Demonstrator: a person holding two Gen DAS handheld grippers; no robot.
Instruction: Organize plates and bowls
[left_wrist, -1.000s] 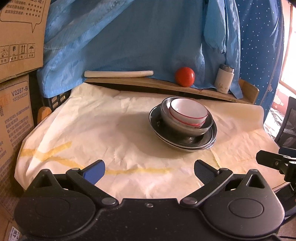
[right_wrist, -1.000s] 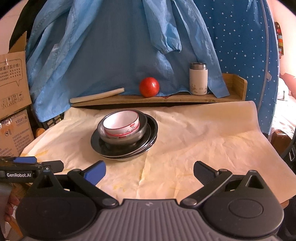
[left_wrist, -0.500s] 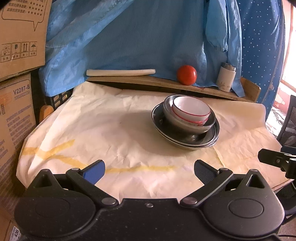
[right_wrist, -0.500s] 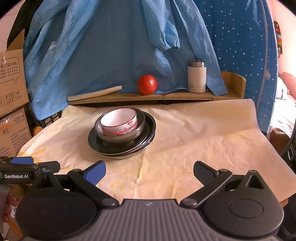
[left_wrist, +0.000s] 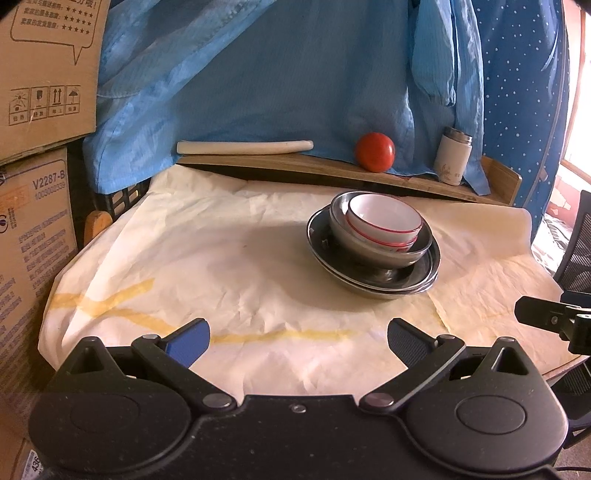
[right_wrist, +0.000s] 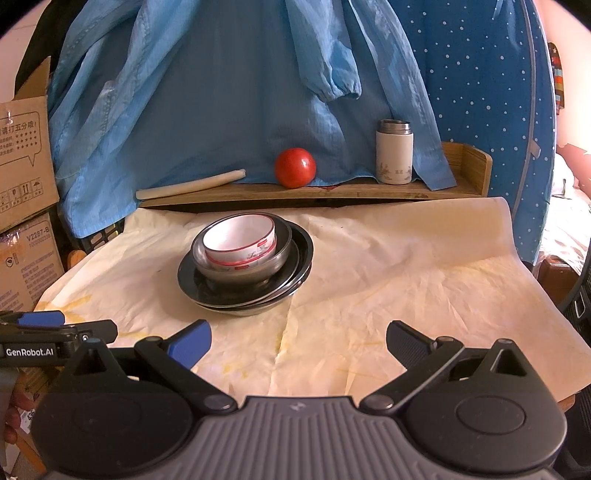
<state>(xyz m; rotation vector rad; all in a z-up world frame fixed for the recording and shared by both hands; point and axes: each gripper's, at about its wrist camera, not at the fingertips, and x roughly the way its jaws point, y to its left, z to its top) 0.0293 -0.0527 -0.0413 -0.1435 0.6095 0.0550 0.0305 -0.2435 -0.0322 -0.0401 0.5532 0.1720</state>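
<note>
Both the left tool (left_wrist: 298, 341) and the right tool (right_wrist: 298, 341) gape wide, holding nothing, near the surface's (right_wrist: 406, 266) front edge. Farther back, a white bowl (right_wrist: 240, 240) nests in a steel bowl (right_wrist: 247, 267) atop stacked plates (right_wrist: 295, 266).

White bowl (right_wrist: 240, 236) nests in steel bowl (right_wrist: 242, 267) atop plates (right_wrist: 245, 291).

We see blue cloth (right_wrist: 229, 110) hung behind a wooden shelf (right_wrist: 332, 190), cardboard boxes (left_wrist: 33, 147) at left (stacked), w/ bright daylight at right.
</note>
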